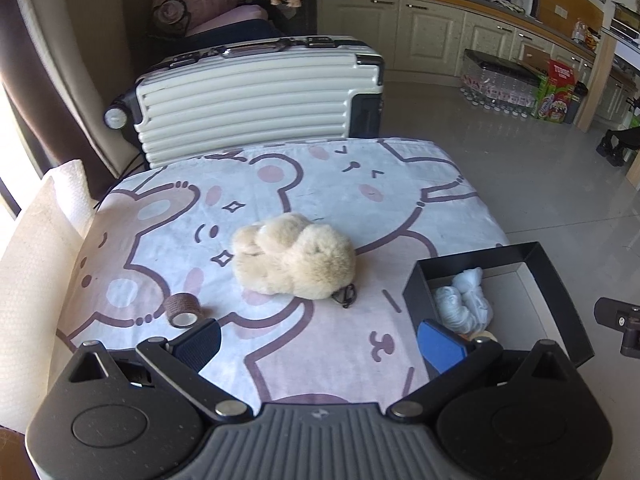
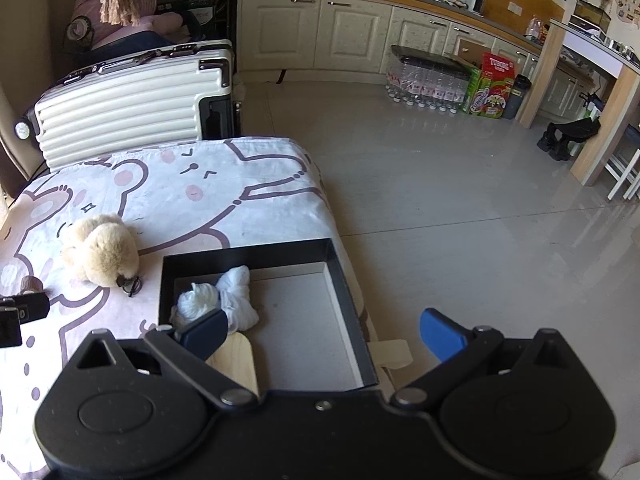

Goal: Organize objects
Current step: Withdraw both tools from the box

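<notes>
A beige plush toy (image 1: 294,258) (image 2: 102,250) lies mid-table on the cartoon-print cloth (image 1: 320,184), a small black clasp at its near end. A brown tape roll (image 1: 183,309) (image 2: 29,283) rests to its left. At the right edge sits a black box (image 1: 560,292) (image 2: 344,280) with a pale floor; inside are a white knotted cloth bundle (image 1: 464,300) (image 2: 224,298) and a light wooden piece (image 2: 236,360). My left gripper (image 1: 320,340) is open, low over the near cloth, short of the toy. My right gripper (image 2: 322,332) is open above the box's near right corner.
A cream ribbed suitcase (image 1: 256,96) (image 2: 128,100) stands behind the table. White paper towel (image 1: 36,248) hangs at the left. Grey floor tiles spread to the right, with bottled water packs and a green carton (image 2: 490,88) by the kitchen cabinets (image 2: 320,32).
</notes>
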Action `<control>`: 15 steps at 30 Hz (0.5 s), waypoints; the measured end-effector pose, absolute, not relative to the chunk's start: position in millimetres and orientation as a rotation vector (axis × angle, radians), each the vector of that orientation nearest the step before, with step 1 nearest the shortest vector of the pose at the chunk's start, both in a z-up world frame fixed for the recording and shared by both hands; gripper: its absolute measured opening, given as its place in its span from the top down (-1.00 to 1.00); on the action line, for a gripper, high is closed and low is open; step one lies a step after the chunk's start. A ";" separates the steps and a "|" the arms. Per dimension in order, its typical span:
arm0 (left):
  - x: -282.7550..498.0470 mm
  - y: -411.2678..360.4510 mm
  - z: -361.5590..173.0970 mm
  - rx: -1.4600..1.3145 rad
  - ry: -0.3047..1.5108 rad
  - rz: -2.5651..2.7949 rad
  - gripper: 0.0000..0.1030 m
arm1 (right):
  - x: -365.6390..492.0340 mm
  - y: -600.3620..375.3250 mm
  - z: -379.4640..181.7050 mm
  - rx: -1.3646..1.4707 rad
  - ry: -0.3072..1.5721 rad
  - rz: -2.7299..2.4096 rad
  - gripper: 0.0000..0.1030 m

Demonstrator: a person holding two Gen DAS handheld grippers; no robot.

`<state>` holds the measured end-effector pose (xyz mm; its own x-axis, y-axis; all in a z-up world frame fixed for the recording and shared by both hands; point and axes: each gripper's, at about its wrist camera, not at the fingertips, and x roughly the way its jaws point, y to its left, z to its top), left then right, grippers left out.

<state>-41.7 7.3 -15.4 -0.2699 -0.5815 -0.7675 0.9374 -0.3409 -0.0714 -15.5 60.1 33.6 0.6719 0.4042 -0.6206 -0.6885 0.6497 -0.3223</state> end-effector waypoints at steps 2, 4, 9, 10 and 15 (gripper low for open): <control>-32.4 4.3 -16.4 0.788 0.658 -1.791 -1.00 | -20.7 67.6 31.3 -0.586 0.536 0.667 -1.00; -23.5 1.7 -17.0 0.782 0.664 -1.777 -1.00 | -25.8 74.5 29.1 -0.594 0.534 0.681 -1.00; -0.6 -3.7 -19.4 0.772 0.675 -1.745 -1.00 | -39.4 91.9 24.2 -0.613 0.532 0.710 -1.00; 3.2 -4.5 -19.8 0.770 0.676 -1.739 -1.00 | -42.3 95.4 23.4 -0.616 0.531 0.716 -1.00; 25.2 -8.8 -22.0 0.757 0.689 -1.705 -1.00 | -57.0 111.7 18.3 -0.630 0.527 0.745 -1.00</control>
<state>25.2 -8.8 -22.0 -0.2023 -0.5983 -0.7753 0.9690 -0.2371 -0.0699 -57.0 111.7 18.3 0.6248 0.4514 -0.6371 -0.7509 0.5709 -0.3319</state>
